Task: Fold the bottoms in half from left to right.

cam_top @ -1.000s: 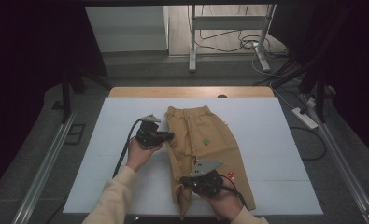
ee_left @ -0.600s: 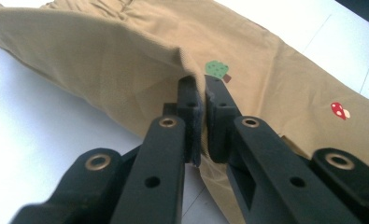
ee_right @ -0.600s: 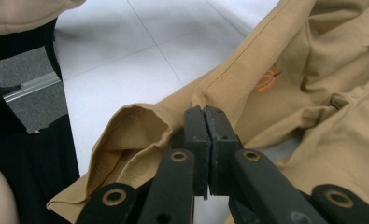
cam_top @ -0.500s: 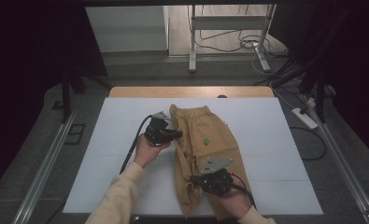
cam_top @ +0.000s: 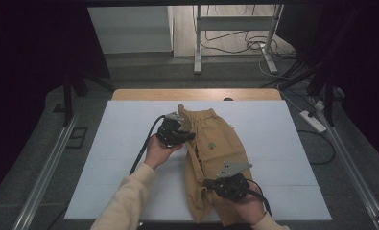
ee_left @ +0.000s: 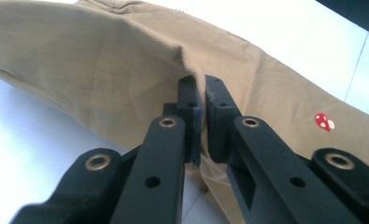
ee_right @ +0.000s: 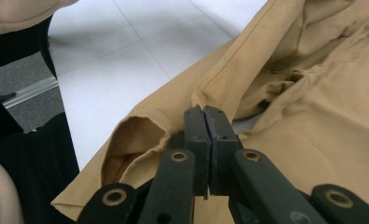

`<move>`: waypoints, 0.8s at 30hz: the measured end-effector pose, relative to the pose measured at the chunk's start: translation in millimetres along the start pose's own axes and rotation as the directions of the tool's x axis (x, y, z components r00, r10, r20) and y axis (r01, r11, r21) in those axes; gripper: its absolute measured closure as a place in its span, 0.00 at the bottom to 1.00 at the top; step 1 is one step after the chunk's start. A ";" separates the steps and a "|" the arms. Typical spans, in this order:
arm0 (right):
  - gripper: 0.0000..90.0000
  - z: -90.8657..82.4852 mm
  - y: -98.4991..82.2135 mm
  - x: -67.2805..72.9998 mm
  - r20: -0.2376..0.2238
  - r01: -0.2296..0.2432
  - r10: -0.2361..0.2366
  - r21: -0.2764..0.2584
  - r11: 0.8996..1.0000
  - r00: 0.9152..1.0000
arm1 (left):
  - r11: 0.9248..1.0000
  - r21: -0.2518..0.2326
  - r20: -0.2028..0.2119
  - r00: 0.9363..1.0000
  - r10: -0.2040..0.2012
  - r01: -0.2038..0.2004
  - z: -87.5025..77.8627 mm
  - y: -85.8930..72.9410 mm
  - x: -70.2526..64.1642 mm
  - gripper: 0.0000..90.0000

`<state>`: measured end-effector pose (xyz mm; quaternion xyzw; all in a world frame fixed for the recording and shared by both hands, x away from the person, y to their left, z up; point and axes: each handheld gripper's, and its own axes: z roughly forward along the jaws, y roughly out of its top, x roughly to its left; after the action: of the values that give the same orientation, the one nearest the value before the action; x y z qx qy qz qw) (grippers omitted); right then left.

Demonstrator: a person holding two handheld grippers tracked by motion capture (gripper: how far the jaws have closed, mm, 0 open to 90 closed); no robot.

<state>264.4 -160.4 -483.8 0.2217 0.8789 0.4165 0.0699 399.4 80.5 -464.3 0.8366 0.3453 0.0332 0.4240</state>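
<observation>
A pair of tan trousers [cam_top: 228, 143] lies lengthwise on the white table [cam_top: 283, 139], its left edge lifted and folding over to the right. My left gripper [cam_top: 189, 136] is shut on the cloth near the waist end; the left gripper view shows the pads [ee_left: 191, 100] pinching a raised fold of the trousers [ee_left: 102, 70]. Near the front edge, my right gripper [cam_top: 207, 183] is shut on the cloth at the leg end. In the right gripper view its jaws are closed on the trousers [ee_right: 313, 116] beside an open leg hem [ee_right: 135, 135].
A small red mushroom print [ee_left: 323, 121] marks the cloth. Bare white table spreads left and right of the trousers. A wooden strip [cam_top: 196, 94] runs along the far edge. Metal rails [cam_top: 48, 163] flank the table, and a power strip [cam_top: 313, 121] lies on the floor at right.
Both grippers have moved to the right, carrying the trousers' left edge with them, so the cloth folds further over itself. Both grips have stayed closed.
</observation>
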 end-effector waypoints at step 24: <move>0.98 -52.9 -23.8 -27.6 0.087 -0.106 0.111 -0.058 0.993 0.990 | 0.999 0.022 0.042 0.999 0.025 -0.026 37.1 27.5 -17.6 0.95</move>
<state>264.9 -223.1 -469.5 0.2859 0.8500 0.4326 0.0927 414.0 33.4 -463.6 0.8462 0.3260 0.0173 0.4212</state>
